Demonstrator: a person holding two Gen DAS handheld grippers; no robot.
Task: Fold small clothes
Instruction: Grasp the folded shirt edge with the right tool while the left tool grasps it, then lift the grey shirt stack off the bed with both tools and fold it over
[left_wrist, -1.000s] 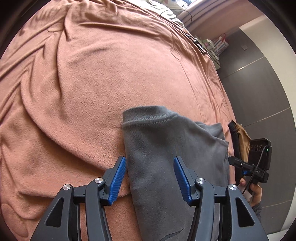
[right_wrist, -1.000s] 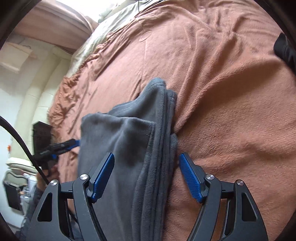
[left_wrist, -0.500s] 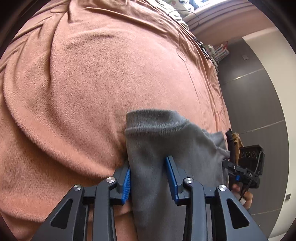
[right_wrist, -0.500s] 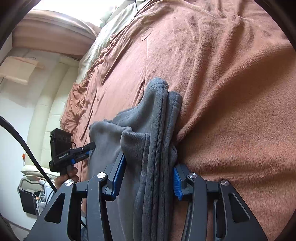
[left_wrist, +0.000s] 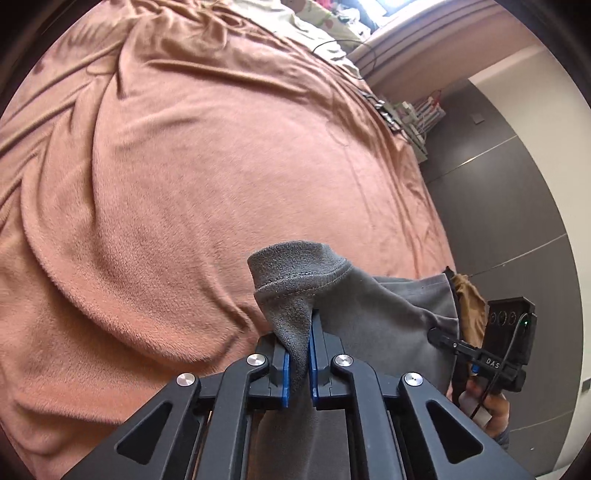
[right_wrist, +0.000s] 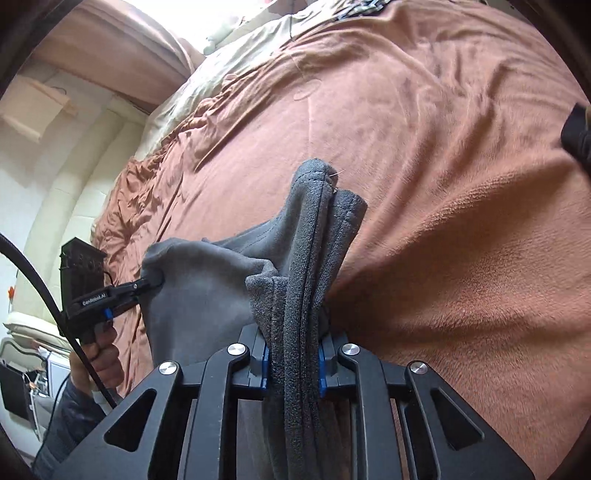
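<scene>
The left gripper (left_wrist: 298, 360) pinches one hemmed corner of the grey garment (left_wrist: 373, 314); the right gripper (right_wrist: 293, 365) clamps its bunched folds, fabric raised above the bed (left_wrist: 184, 184) ahead.

A home bedroom: a wide bed (left_wrist: 192, 192) spread with a rumpled rust-brown fleece blanket (right_wrist: 461, 192), pale bedding (right_wrist: 229, 74) bunched at its far end, a padded cream headboard (right_wrist: 70, 184) beside it, and dark grey wall panels (left_wrist: 491, 206) with thin seams
</scene>
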